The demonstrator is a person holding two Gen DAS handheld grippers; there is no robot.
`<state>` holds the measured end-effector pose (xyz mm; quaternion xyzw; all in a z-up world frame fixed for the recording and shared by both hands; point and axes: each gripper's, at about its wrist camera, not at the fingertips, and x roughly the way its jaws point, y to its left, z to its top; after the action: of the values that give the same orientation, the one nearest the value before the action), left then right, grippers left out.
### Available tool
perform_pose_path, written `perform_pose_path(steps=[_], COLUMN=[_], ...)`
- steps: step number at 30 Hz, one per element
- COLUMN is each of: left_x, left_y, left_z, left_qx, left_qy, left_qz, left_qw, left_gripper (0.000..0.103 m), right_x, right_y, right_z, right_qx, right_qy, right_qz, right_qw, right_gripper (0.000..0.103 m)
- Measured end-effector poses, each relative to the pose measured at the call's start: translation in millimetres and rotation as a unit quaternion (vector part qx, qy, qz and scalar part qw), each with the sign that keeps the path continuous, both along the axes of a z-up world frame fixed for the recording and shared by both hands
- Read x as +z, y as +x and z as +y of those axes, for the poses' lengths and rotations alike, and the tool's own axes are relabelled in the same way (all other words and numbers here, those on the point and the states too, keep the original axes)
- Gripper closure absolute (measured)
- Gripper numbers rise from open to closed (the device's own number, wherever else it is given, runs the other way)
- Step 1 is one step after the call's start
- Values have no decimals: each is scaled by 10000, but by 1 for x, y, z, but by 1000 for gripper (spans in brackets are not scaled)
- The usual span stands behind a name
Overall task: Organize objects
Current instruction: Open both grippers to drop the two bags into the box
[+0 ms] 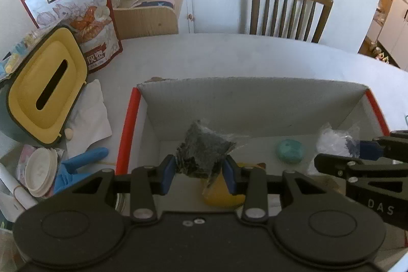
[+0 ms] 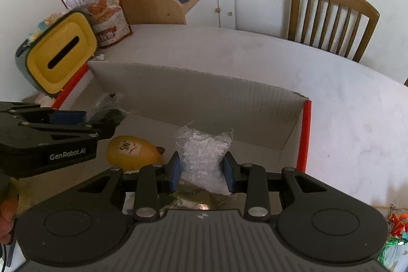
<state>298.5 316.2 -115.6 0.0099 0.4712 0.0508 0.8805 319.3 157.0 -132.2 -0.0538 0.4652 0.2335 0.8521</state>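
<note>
Left tool (image 1: pixel 199 172) grips a crinkled clear bag of dark granules (image 1: pixel 204 152); right tool (image 2: pixel 202 173) grips a clear bag of white pellets (image 2: pixel 204 157), both above the red-edged corrugated cardboard box (image 2: pixel 204 93) holding a smooth yellow toy (image 2: pixel 132 152).

Both wrist views close, sharing box (image 1: pixel 255 103).

"GenRobot.AI" on the left tongs (image 2: pixel 102 121) — "DAS" on the right tongs (image 1: pixel 352 152).

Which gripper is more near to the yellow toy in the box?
Left. The left gripper, holding the dark bag, is directly above the yellow toy; the right gripper is off to its right.
</note>
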Motion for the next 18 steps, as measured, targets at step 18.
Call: perform_pose_path(steps=[18], left_x=[-17], left_y=[15], left_z=[-9], left_qx=[-236], left_qy=[386], left_qz=[297], left_qw=[9985], left_gripper=[63], right_x=[-15], right_y=[4], right_z=[7], right_qx=[137], right_qy=[-163], right_qz=[209], right_qw=[9996], right_gripper=[69])
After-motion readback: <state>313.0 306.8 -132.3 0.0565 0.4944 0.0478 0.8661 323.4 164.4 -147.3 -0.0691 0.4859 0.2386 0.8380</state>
